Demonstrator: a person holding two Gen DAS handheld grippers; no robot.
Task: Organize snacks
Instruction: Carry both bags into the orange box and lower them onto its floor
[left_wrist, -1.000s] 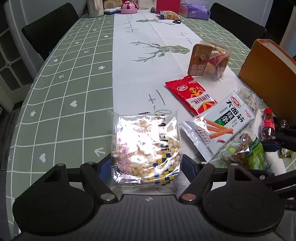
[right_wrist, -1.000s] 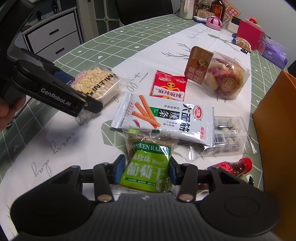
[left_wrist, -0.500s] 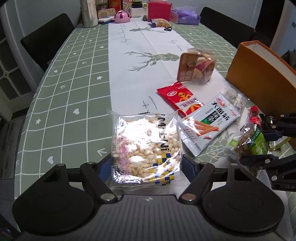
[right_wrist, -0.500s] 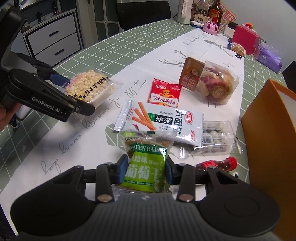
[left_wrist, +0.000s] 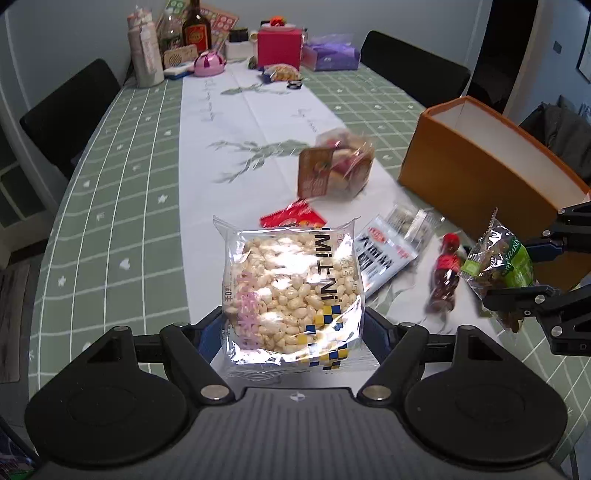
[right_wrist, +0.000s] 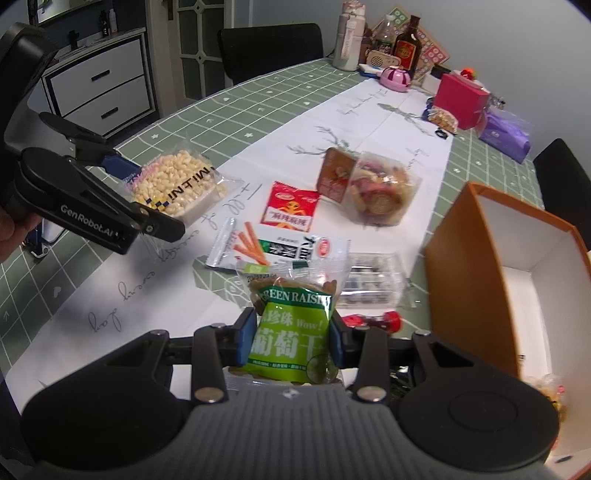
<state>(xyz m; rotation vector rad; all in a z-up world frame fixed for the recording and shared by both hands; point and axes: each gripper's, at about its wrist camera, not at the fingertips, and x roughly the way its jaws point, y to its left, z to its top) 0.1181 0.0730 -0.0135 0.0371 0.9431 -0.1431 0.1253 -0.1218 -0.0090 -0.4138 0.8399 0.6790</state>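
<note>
**Glossy wrappers on matt cloth**

The puffed-grain pack (left_wrist: 291, 288) is clear, shiny plastic film that glares white. The raisin bag (right_wrist: 291, 332) is glossy printed film, crinkled at its clear top. The tabletop (left_wrist: 122, 206) wears a matt green checked cloth with a smooth white runner (left_wrist: 240, 122). At the right, the orange box (right_wrist: 469, 273) looks like matt cardboard, white inside. The left gripper (left_wrist: 293, 332) and right gripper (right_wrist: 293, 336) are matt black plastic with small bright metal pins.
</note>
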